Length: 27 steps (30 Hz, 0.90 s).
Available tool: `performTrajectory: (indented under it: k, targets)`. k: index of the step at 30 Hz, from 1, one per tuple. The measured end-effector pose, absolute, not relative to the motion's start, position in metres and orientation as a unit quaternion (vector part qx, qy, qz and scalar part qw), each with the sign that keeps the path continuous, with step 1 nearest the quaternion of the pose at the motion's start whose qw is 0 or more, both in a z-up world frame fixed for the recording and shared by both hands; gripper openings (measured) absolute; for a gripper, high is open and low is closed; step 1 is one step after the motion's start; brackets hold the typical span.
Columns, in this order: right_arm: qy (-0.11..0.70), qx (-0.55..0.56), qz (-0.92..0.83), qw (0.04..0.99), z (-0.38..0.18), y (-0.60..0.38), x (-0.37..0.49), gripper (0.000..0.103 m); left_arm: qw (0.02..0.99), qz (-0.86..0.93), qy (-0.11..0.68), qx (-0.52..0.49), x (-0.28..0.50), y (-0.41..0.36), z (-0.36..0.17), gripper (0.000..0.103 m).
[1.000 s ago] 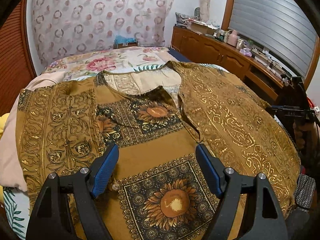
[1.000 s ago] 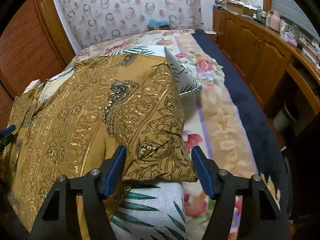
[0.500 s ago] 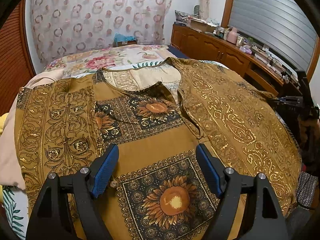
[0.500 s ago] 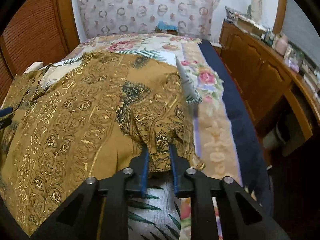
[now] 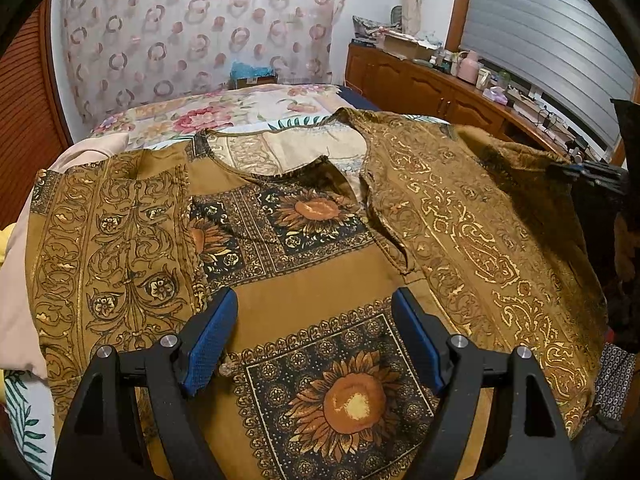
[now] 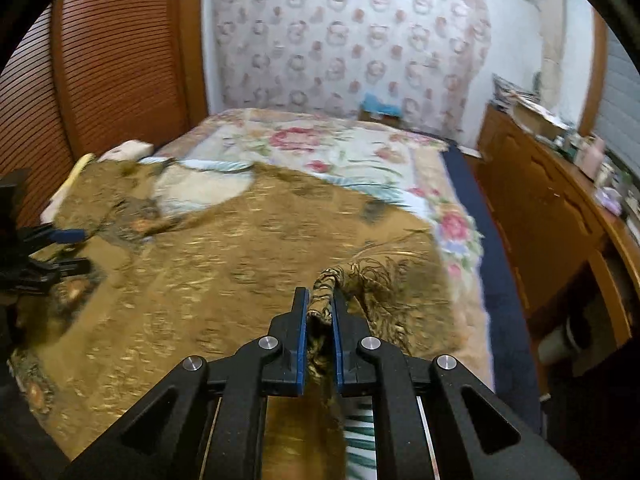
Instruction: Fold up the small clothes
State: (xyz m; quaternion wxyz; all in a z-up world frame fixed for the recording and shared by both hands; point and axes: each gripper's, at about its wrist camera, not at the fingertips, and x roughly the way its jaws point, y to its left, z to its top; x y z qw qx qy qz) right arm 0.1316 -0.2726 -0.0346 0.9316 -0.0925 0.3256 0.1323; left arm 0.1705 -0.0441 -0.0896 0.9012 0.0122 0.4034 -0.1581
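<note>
The right tongs (image 6: 320, 312) have just closed on the sleeve (image 6: 376, 280) of the golden blouse (image 5: 320, 280) spread across the bed (image 6: 320, 148) and lifted it, left tongs (image 5: 314, 336) gaping above its front; soft, light cloth, best pinched at edges

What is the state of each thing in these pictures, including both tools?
Left tool: open, hanging over the garment, gripping nothing.
Right tool: jaws have just been closing; shut on the garment's sleeve edge.
Brown patterned garment: spread flat on the bed, not folded; sleeve bunched and lifted.
Cabinet doors: closed.
Window blind: down.
</note>
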Motion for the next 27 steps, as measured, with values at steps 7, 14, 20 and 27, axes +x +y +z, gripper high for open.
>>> performTrajectory:
  k: [7, 14, 20, 27]
  targets:
    - [0.366, -0.087, 0.168, 0.911, -0.068, -0.256, 0.133, 0.010, 0.896, -0.155, 0.416, 0.020, 0.175, -0.048, -0.095, 0.080]
    - [0.393, -0.071, 0.173, 0.900, -0.085, -0.264, 0.136, 0.014, 0.889, -0.152, 0.430, 0.034, 0.177, -0.054, -0.099, 0.083]
    - [0.400, -0.061, 0.171, 0.899, -0.073, -0.263, 0.142, 0.033, 0.885, -0.148, 0.436, 0.070, 0.176, -0.065, -0.102, 0.092]
    - [0.367, -0.054, 0.156, 0.915, -0.052, -0.268, 0.132, 0.050, 0.880, -0.155, 0.442, 0.077, 0.174, -0.069, -0.103, 0.102]
